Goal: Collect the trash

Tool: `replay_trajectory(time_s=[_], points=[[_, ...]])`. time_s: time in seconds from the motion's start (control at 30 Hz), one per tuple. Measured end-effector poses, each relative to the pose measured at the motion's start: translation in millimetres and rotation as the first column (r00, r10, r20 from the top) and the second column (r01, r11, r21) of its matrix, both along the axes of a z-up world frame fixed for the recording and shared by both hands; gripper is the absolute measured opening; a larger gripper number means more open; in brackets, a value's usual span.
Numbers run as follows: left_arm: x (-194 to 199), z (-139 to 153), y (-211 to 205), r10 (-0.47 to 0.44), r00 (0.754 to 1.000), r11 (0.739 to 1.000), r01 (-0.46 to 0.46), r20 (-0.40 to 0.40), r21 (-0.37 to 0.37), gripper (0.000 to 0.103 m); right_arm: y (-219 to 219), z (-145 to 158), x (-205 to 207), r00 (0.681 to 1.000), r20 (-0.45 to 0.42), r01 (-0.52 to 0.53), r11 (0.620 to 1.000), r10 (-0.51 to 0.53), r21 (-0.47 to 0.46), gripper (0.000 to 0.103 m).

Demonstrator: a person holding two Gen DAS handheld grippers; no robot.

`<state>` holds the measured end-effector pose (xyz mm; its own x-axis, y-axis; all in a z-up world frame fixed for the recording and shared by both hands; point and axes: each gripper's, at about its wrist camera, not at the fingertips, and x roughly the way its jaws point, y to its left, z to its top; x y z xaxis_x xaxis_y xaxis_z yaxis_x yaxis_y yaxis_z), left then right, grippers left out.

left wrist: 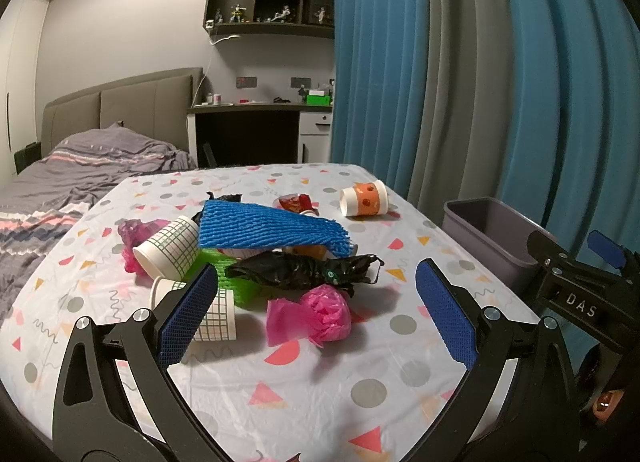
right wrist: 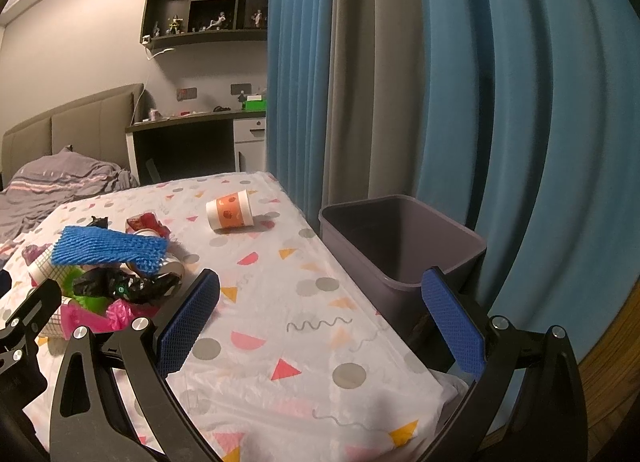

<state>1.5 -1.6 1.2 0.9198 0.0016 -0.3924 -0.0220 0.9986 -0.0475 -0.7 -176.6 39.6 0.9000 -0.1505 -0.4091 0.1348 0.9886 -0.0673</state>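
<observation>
A trash pile lies on the patterned table: a blue foam net, a black plastic bag, a crumpled pink bag, grid-printed paper cups and a green net. An orange paper cup lies apart at the far right; it also shows in the right wrist view. My left gripper is open and empty, just short of the pink bag. My right gripper is open and empty over the table's right edge, beside the grey bin.
The grey bin stands off the table's right side, against blue and grey curtains. A bed lies at the far left, a desk behind the table. The right gripper's body shows at the left view's right edge.
</observation>
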Motion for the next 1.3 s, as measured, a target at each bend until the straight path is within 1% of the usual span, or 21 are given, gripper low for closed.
replay_trajectory(time_s=[1.3], points=[[2.9,-5.7,6.0,0.013,1.0,1.0,-0.013,-0.006,-0.021,0.098,-0.9,1.6,-1.4,1.0,0.013,0.003,1.0,-0.003,-0.003,0.098]])
